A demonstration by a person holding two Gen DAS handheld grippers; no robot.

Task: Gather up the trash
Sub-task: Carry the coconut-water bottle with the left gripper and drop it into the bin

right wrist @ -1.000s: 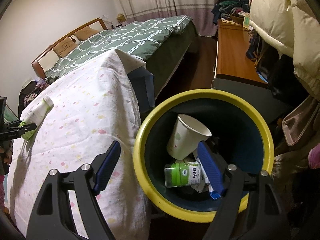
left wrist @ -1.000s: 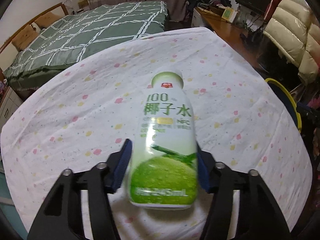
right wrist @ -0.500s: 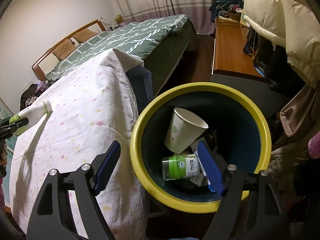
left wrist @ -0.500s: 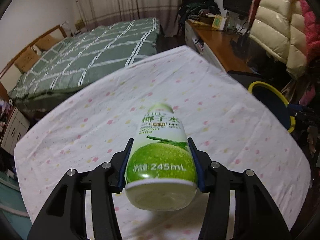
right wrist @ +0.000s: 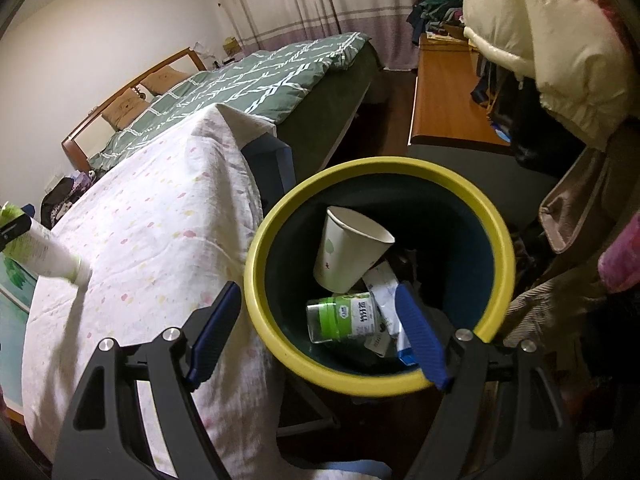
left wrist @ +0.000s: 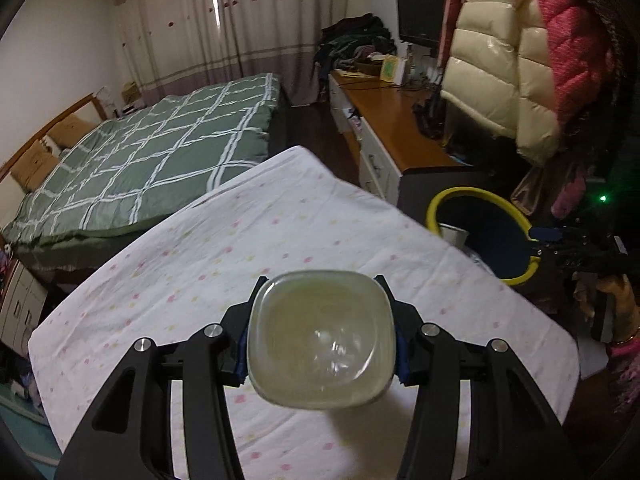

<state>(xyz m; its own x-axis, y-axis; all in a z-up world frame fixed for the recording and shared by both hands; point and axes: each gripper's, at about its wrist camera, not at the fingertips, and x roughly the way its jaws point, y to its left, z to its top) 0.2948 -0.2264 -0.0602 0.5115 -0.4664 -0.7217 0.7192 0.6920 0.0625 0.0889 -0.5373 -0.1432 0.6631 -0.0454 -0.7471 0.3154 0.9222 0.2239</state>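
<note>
Left wrist view: the left gripper has its jaws pinching the coconut water bottle by its sides, lifted clear above the tabletop under its dotted white cloth. The bottle's base faces the camera, so its long axis runs straight away along the fingers, cap end hidden. Past the tabletop's right edge stands the yellow-rimmed trash bin, with the right gripper just beside its rim. A green checked bed lies beyond the tabletop.

Right wrist view: the right gripper hangs over the trash bin, jaws spread wide and empty. Inside the bin lie a paper cup, tilted, a green-labelled jar on its side, and some wrappers. Left of the bin, over the tabletop, the bottle slants with its cap end down toward the bin; nothing stands between them.
</note>
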